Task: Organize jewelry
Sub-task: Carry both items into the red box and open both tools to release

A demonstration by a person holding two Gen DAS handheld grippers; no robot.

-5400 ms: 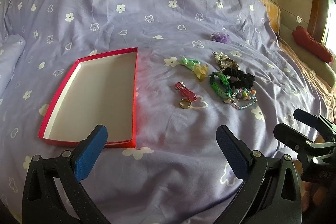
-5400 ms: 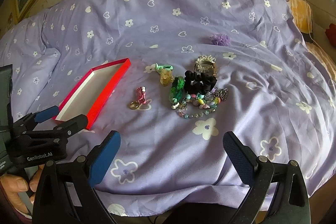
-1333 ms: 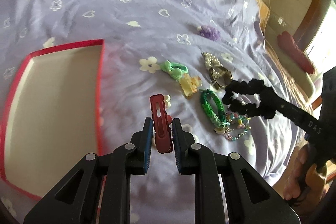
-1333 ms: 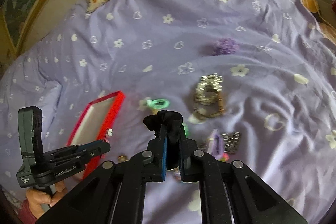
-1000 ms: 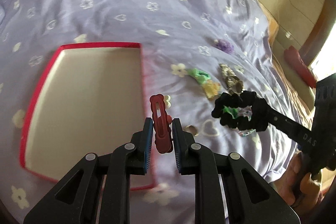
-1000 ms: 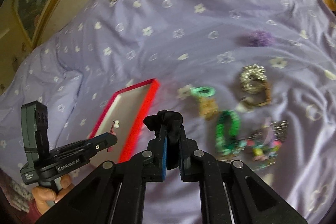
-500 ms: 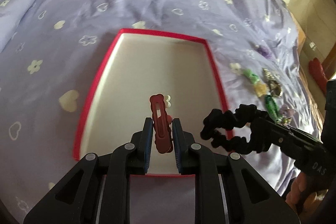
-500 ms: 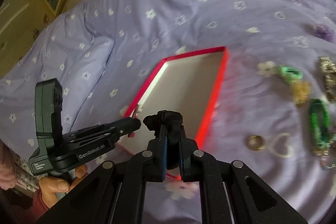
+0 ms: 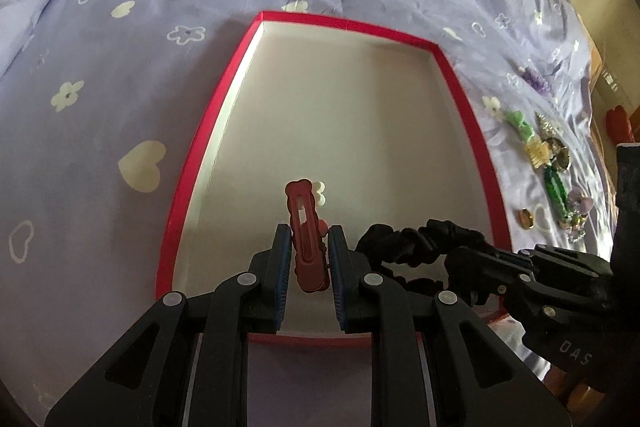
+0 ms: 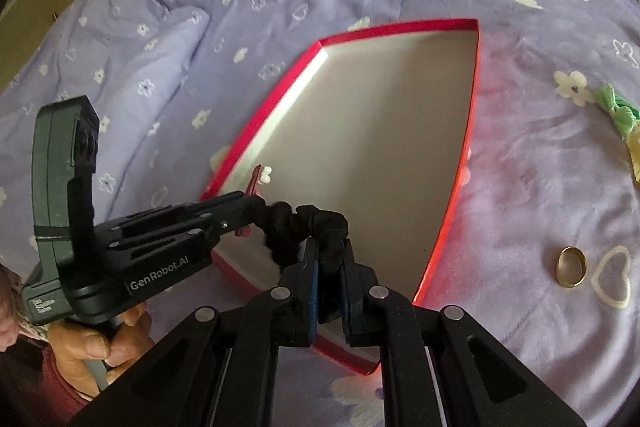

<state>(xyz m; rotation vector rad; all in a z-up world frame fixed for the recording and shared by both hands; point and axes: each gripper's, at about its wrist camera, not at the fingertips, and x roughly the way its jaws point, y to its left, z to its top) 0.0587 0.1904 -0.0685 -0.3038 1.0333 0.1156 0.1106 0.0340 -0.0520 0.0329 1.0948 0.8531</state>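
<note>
A shallow red box (image 9: 468,131) with a pale inside lies on the purple bedspread; it also shows in the right wrist view (image 10: 466,147). My left gripper (image 9: 307,239) is shut on a dark red hair clip (image 9: 303,227) with a small white flower, held over the box's near end. My right gripper (image 10: 329,251) is shut on a black scrunchie (image 10: 296,227), held over the box's near corner beside the left gripper (image 10: 244,205). The scrunchie (image 9: 416,243) hangs just right of the clip.
Loose jewelry lies right of the box: a gold ring (image 10: 571,266), a green hair tie (image 10: 618,111), a green bracelet (image 9: 557,189), beads and a purple scrunchie (image 9: 536,81). A folded purple pillow (image 10: 132,67) lies to the left.
Both grippers have carried their items from the jewelry pile leftward over the box and come lower and closer together. The box now fills both views.
</note>
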